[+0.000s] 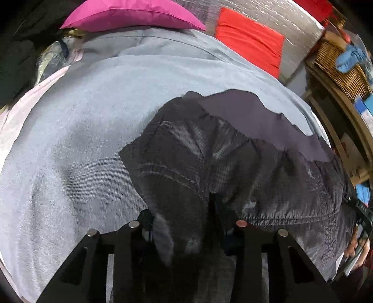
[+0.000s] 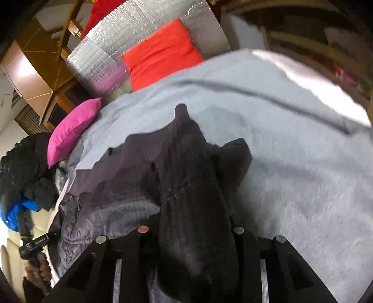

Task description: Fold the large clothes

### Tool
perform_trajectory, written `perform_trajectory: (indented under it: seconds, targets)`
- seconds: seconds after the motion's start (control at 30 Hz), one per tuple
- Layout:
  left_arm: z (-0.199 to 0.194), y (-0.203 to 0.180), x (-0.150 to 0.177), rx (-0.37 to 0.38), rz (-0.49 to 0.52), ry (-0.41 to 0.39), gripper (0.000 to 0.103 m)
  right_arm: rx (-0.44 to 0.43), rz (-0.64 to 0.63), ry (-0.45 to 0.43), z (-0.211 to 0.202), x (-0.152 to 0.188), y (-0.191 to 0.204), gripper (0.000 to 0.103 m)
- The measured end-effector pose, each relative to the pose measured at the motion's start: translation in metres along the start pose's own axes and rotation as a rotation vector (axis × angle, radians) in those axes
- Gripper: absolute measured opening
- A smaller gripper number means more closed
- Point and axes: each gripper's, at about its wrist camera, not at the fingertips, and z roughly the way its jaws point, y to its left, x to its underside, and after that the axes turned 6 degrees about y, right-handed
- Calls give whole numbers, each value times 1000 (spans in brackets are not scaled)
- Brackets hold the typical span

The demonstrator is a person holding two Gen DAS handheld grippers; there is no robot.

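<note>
Both hand-held grippers, left (image 1: 186,223) and right (image 2: 191,230), clamped on dark grey quilted garment (image 1: 233,158); grey-blue bed cover (image 1: 81,139) beneath; magenta pillow (image 1: 130,14), red cushion (image 1: 249,44) beyond.

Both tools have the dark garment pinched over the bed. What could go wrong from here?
1. The left tool bites only the dark garment near its hem, so the slick cloth may slip out.
2. The right tool holds a thick bunch, risking an uneven fold.
3. Dragging may rumple the gray blanket.
</note>
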Motion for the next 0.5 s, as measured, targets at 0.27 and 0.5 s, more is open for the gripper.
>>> perform_trajectory:
  seconds: [0.27,0.5]
  targets:
    - [3,-34,9,-203,62,-47,57,13,77,43,18,-9,-19,55]
    - [-51,-42,43,-320,123,-218,63,104,105,-120,-40,16,-24,69]
